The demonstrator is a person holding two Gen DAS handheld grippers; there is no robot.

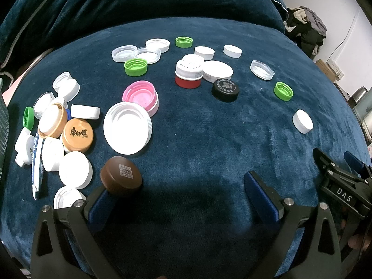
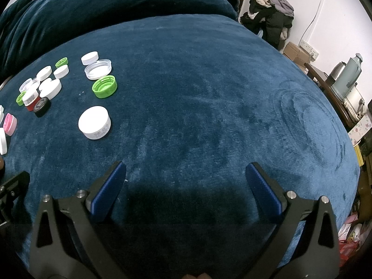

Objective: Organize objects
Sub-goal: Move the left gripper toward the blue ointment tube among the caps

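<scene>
Many bottle caps lie on a dark blue plush surface (image 1: 197, 127). A brown cap (image 1: 121, 176) with a QR code sits by the left finger of my left gripper (image 1: 176, 186), which is open and empty. Beyond it lie a large white lid (image 1: 127, 127), a pink cap (image 1: 140, 97), a black cap (image 1: 225, 89), a red cap under a white one (image 1: 188, 74) and green caps (image 1: 283, 90). A pile of white and orange caps (image 1: 69, 137) lies at the left. My right gripper (image 2: 184, 174) is open and empty over bare fabric, right of a white cap (image 2: 94, 122) and a green cap (image 2: 104, 86).
A folded dark blue blanket (image 1: 139, 4) rises behind the surface. The right gripper's body (image 1: 341, 186) shows at the right edge of the left wrist view. Beyond the right edge stand clothes (image 2: 269, 16), boxes, a kettle and a thermos (image 2: 346, 74).
</scene>
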